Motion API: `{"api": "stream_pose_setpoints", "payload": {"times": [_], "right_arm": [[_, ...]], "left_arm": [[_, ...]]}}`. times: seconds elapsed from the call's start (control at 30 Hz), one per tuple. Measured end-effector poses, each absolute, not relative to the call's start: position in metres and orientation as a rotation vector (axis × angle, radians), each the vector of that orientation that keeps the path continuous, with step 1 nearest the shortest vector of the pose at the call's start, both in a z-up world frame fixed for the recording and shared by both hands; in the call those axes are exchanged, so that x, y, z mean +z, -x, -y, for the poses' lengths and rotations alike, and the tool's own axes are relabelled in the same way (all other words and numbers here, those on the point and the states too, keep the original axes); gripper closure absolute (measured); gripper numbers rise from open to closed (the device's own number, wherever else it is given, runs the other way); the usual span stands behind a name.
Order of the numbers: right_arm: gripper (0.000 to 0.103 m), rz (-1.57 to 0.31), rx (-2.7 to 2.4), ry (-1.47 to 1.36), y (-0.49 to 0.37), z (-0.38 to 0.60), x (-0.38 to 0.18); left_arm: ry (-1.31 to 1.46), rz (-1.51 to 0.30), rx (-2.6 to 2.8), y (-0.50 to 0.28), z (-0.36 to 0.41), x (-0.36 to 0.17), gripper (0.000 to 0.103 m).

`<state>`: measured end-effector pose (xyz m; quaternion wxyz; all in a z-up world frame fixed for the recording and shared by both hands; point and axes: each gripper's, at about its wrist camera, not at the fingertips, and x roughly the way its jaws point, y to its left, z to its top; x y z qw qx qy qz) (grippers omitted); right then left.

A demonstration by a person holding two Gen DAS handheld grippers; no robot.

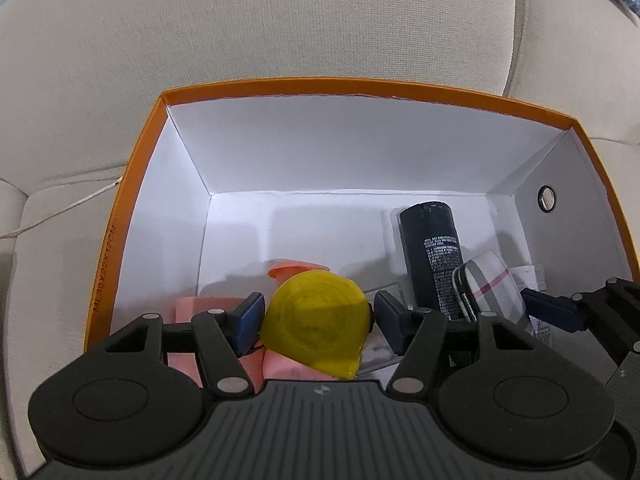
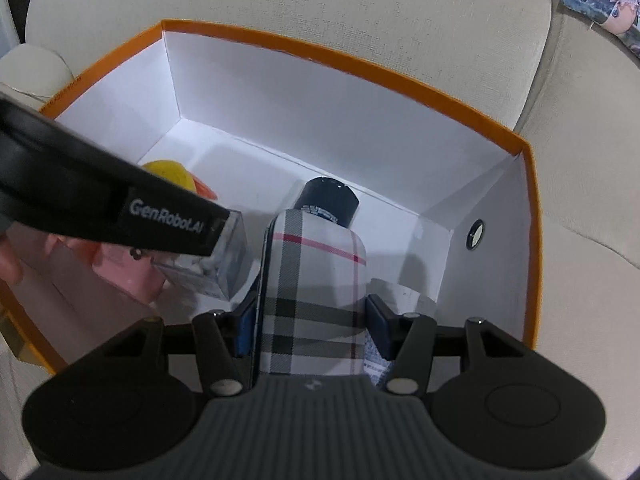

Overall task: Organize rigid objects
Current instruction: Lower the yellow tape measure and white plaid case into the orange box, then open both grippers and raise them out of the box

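Left wrist view. Box, orange outside, white inside, sitting on a beige sofa. Left tongs reach into the box, jaws partly closed on a yellow tape measure, which sits between the two blue pads with each pad at its side; contact on the right pad is hard to confirm. Pink items lie under and behind the tape measure. Black spray can lies on the box floor to the right; a plaid case is just beside it, with the right tongs entering at the right edge.

Right wrist view. Right tongs closed on the plaid case, pads pressing both long sides, case pointing forward along the fingers and low in the box. Black spray can lies just beyond the case's far end. Left tongs' body crosses at left over a clear plastic box, with the yellow tape measure showing behind.
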<state>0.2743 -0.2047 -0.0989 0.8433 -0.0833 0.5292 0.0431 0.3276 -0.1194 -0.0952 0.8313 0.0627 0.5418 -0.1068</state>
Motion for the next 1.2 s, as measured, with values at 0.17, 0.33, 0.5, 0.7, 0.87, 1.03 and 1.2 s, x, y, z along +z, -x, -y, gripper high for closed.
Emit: {"api": "stream_pose_setpoints", "payload": {"times": [0.17,0.33,0.5,0.7,0.87,1.03,1.2], "right_arm": [[0.045,-1.134,0.093,0.16,-0.277,0.207,-0.099],[0.045,-1.117,0.086,0.199,-0.276,0.203,-0.099],[0.041,-1.098,0.081,0.23,-0.273,0.199,-0.094],[0.036,-1.072,0.079,0.244,-0.269,0.195,-0.084],[0.034,-1.05,0.083,0.261,-0.264,0.19,-0.071],[0.031,-1.026,0.077,0.28,-0.254,0.184,-0.052],[0.03,-0.992,0.07,0.284,-0.238,0.182,-0.029]], "left_arm": [[-0.123,-1.15,-0.24,-0.327,0.117,-0.097,0.03],[-0.125,-1.158,-0.248,-0.326,0.117,-0.099,0.03],[-0.127,-1.152,-0.248,-0.324,0.118,-0.096,0.03],[-0.118,-1.129,-0.255,-0.319,0.116,-0.083,0.03],[-0.115,-1.107,-0.259,-0.312,0.112,-0.069,0.03],[-0.116,-1.065,-0.254,-0.298,0.107,-0.048,0.027],[-0.115,-1.029,-0.247,-0.279,0.099,-0.024,0.026]]}}
